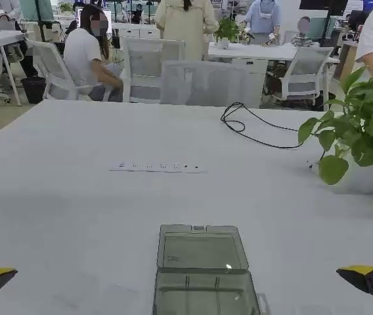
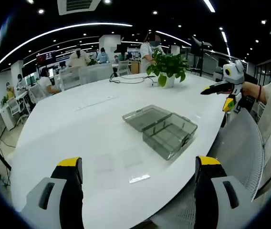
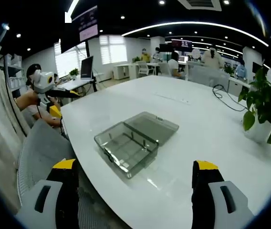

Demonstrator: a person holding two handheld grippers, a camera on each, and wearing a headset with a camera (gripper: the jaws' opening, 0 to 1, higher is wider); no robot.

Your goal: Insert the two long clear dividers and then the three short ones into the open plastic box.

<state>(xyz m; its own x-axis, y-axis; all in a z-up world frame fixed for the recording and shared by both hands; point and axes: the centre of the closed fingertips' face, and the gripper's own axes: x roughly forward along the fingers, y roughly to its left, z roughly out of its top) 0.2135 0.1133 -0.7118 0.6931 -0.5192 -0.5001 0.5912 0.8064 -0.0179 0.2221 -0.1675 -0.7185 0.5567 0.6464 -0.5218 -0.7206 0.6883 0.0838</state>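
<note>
The open clear plastic box (image 1: 203,292) lies at the near edge of the white table (image 1: 75,197), its lid (image 1: 201,248) folded flat away from me. Slot ribs show on its walls. A thin clear strip of dividers (image 1: 158,167) lies further out, at mid-table. Faint flat clear pieces (image 2: 121,164) rest on the table left of the box. My left gripper (image 2: 135,164) is open at the table's edge, left of the box (image 2: 171,136). My right gripper (image 3: 135,167) is open to the right of the box (image 3: 126,148). Neither holds anything.
A potted green plant (image 1: 364,138) stands at the right of the table, with a black cable (image 1: 252,125) looping behind it. Grey chairs (image 1: 206,82) line the far edge, and people sit and stand beyond them.
</note>
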